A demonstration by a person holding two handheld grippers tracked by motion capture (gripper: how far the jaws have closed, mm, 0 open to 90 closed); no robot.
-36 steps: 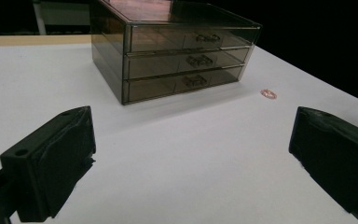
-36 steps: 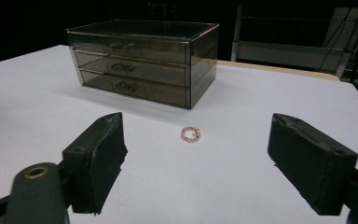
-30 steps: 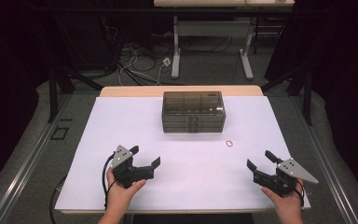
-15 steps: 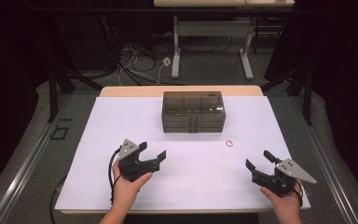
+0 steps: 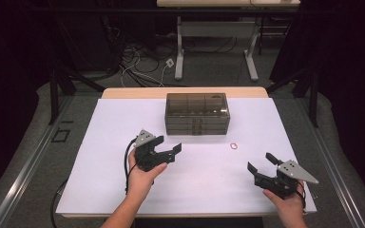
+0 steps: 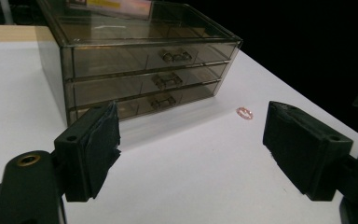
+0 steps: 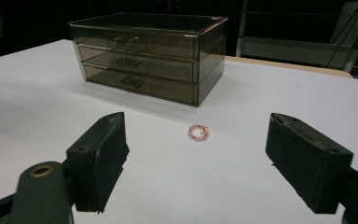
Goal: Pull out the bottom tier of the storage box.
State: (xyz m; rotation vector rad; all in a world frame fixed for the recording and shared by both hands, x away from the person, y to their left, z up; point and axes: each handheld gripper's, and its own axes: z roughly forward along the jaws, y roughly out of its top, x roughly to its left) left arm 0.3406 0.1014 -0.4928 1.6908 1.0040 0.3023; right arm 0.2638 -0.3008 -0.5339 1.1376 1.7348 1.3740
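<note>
The left gripper (image 5: 170,146) hangs over the white table (image 5: 100,180), left of the middle, its jaws apart with nothing between them. They have just been closing a little, yet a clear gap remains. In the left gripper view the two black pads (image 6: 98,144) frame bare table, and beyond them stands the smoky drawer box (image 6: 144,60).

The right gripper (image 5: 261,162) sits low at the near right corner, held in the right hand (image 5: 287,204), jaws wide and empty. Its grey plate points off to the right.

Between the two grippers, but farther from the person, lies the small pink ring (image 5: 234,146) flat on the table. It is well apart from both grippers and nearer to the right one. In the right gripper view the pink ring (image 7: 198,132) lies straight ahead between the jaws' lines, a bit beyond their tips. It looks beaded, though it is too small to be sure.

The drawer box (image 5: 197,113) stands at the far middle of the table, its three drawers facing the person, all pushed in as far as I can tell. The ring lies just to the near right of its front corner, not touching it.
</note>
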